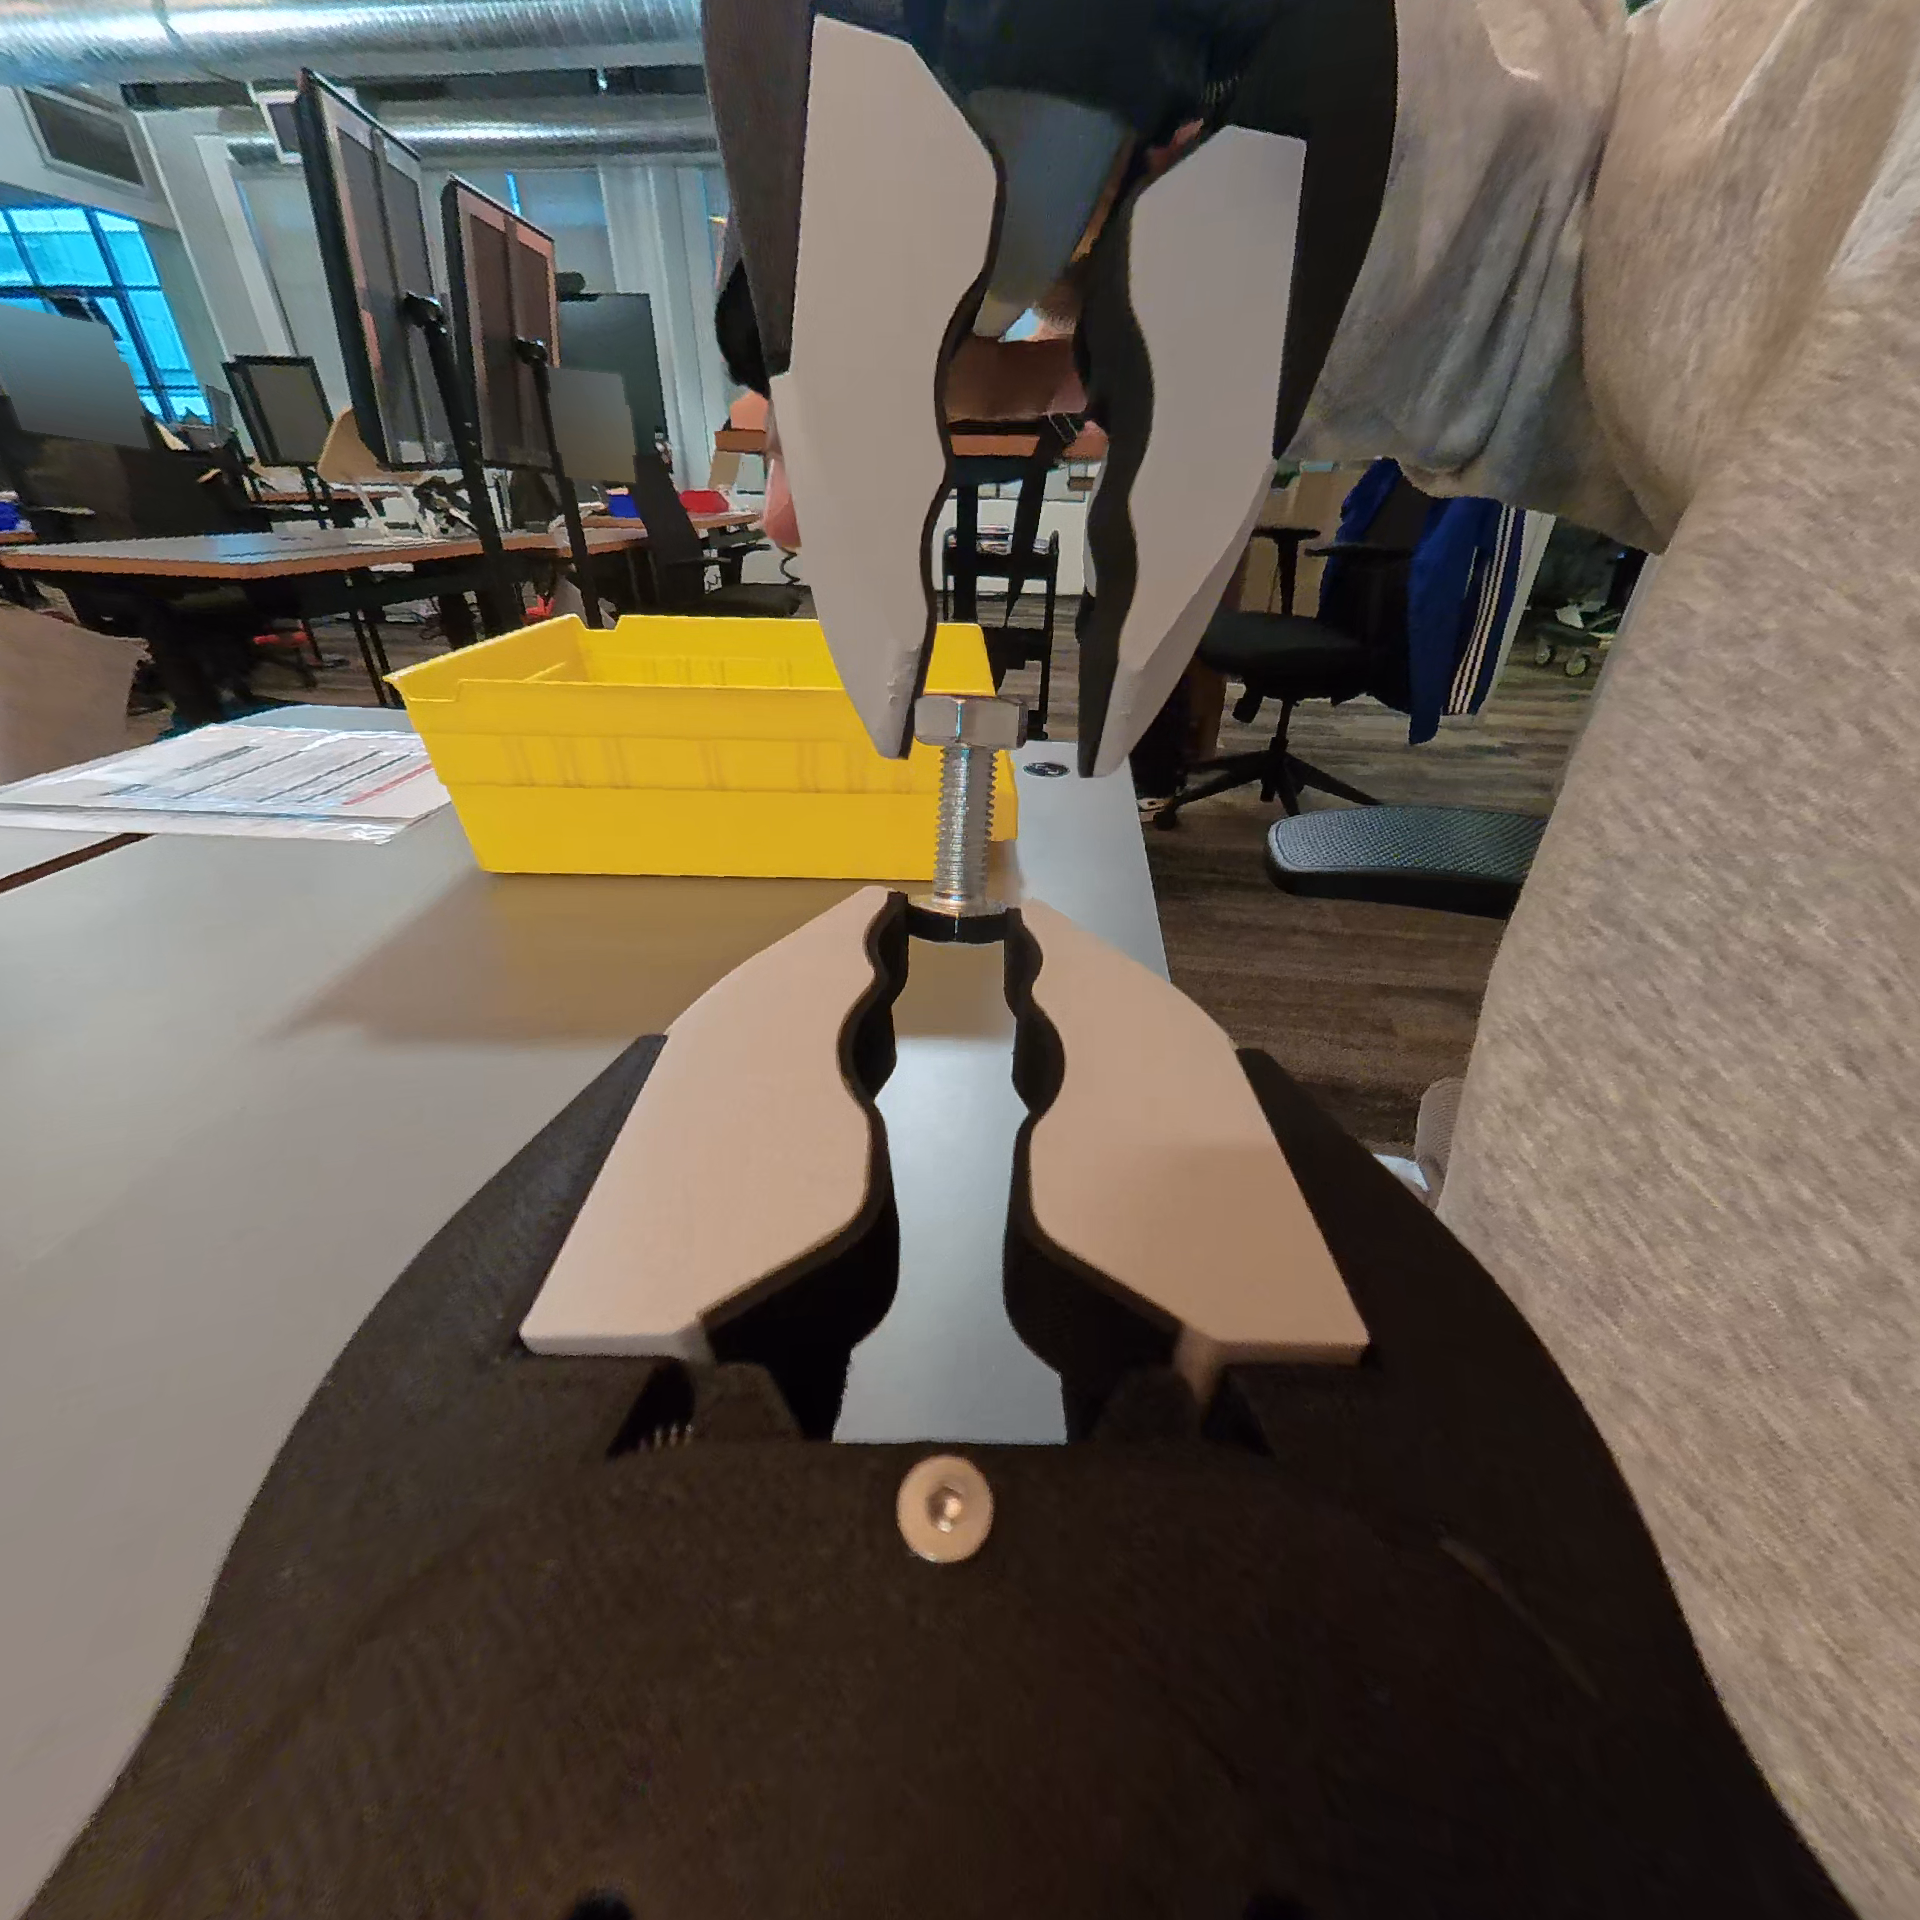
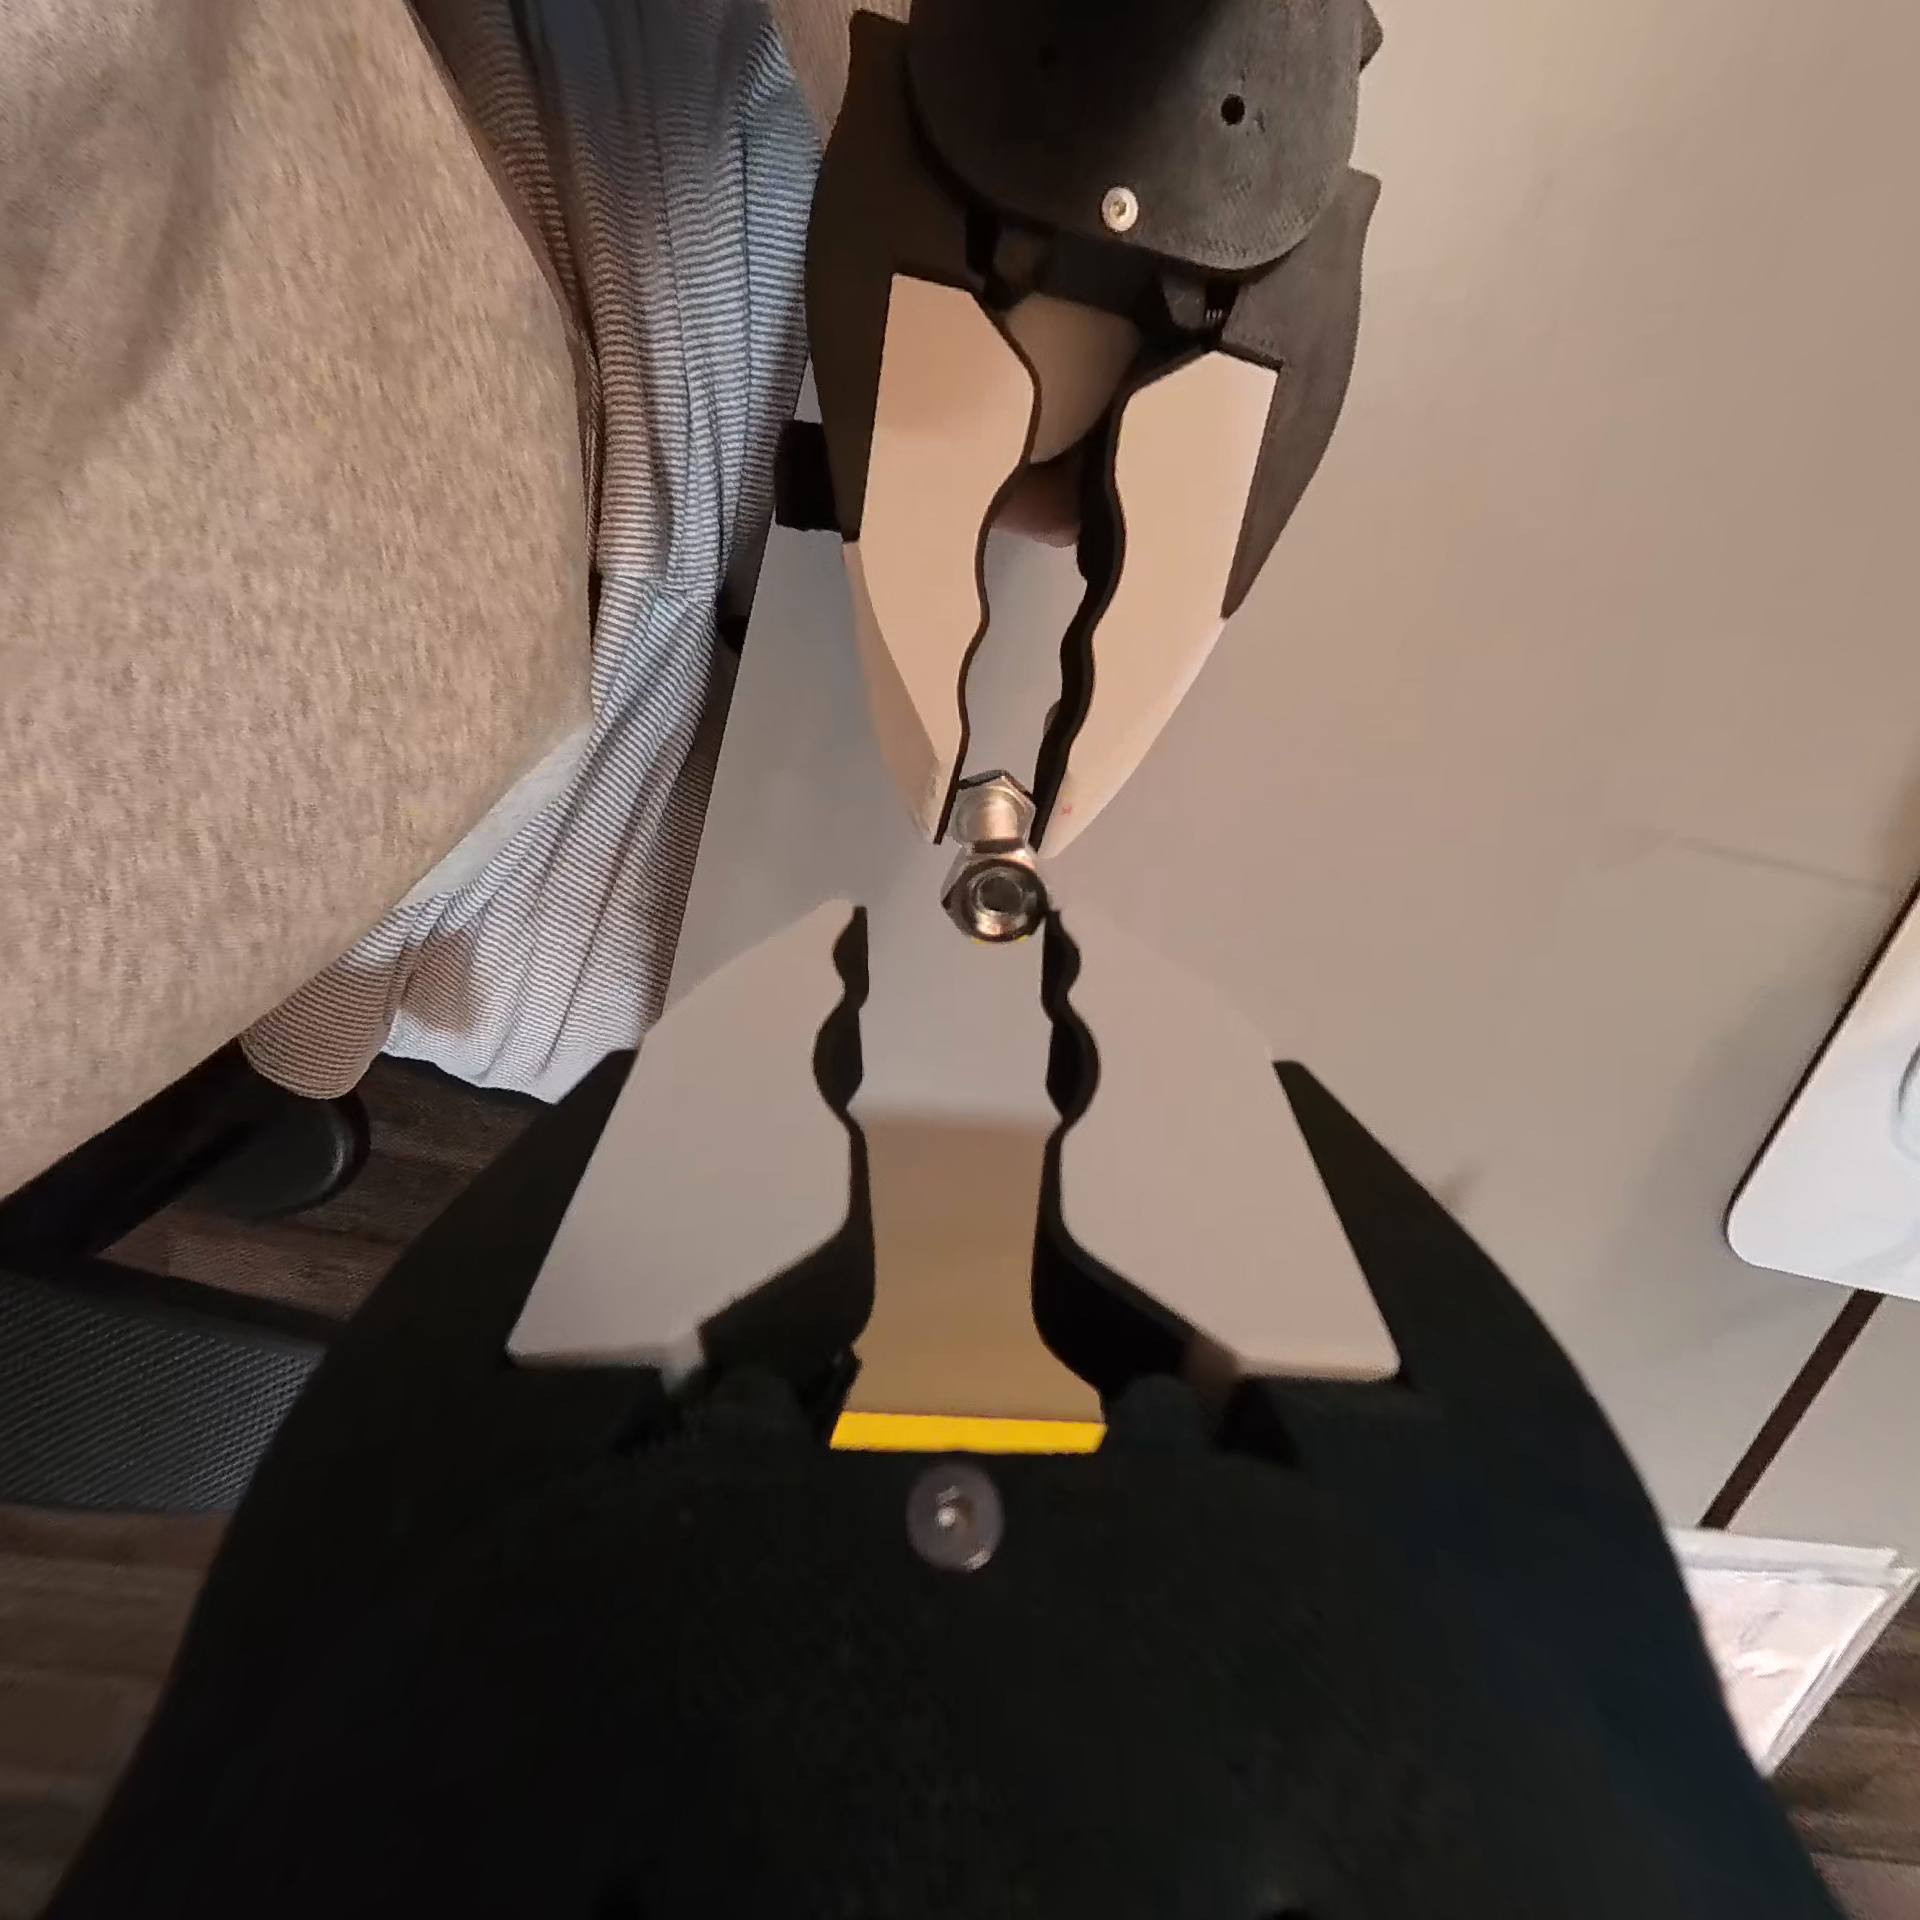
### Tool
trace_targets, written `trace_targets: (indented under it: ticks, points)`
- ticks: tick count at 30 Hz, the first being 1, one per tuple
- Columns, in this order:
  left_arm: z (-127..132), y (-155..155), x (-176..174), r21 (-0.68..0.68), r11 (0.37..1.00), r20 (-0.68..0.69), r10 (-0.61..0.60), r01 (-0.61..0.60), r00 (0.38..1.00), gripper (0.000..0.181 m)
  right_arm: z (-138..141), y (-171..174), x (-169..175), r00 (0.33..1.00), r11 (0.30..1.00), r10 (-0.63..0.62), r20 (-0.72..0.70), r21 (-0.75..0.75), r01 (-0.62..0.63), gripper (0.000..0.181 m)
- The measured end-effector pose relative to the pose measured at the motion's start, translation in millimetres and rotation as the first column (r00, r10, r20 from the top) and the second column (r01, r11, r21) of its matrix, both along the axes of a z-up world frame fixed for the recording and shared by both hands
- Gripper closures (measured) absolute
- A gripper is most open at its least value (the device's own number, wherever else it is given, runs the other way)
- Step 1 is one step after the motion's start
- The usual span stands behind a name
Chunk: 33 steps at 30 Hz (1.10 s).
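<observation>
Above the grey bench [image 1: 260, 1039] the silver threaded steel bolt [image 1: 964, 821] stands upright, its dark nut [image 1: 956, 923] clamped in the left gripper [image 1: 956, 930], while the right gripper [image 1: 997, 753], slightly apart, touches the hex head, whose flats seem the surest hold on stiff, slippery metal.

The table [image 1: 260, 1039] is bare on the left, but the yellow bin [image 1: 665, 769] blocks the way just behind the bolt [image 1: 964, 821].

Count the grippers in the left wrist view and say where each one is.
2. The left gripper enters from the bottom edge, jaws shut on the lower end of the bolt. The right gripper hangs from the top, jaws open around the bolt's head.
</observation>
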State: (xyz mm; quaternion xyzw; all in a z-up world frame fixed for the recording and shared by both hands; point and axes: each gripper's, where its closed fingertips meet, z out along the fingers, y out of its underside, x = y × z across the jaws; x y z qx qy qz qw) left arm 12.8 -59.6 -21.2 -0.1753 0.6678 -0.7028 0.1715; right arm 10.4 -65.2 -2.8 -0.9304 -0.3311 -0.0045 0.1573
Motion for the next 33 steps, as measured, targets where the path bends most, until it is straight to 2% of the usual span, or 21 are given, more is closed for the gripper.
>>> trace_targets:
  ticks: [12,20,33]
  points:
    - [3,5,4,-0.047,0.999,-0.03,0.016,-0.018,0.999,0.163,1,-6,-10,1.0,1.0,0.012,-0.016,-0.006,-0.012,0.154]
    - [0,1,2,-0.032,0.999,-0.034,0.005,-0.006,0.999,0.163,10,4,-22,0.998,0.998,0.047,-0.043,0.052,-0.044,0.153]
    - [7,2,1,-0.078,0.997,-0.035,-0.003,0.0,0.999,0.163,6,6,0,1.0,0.999,0.002,0.0,0.041,-0.002,0.147]
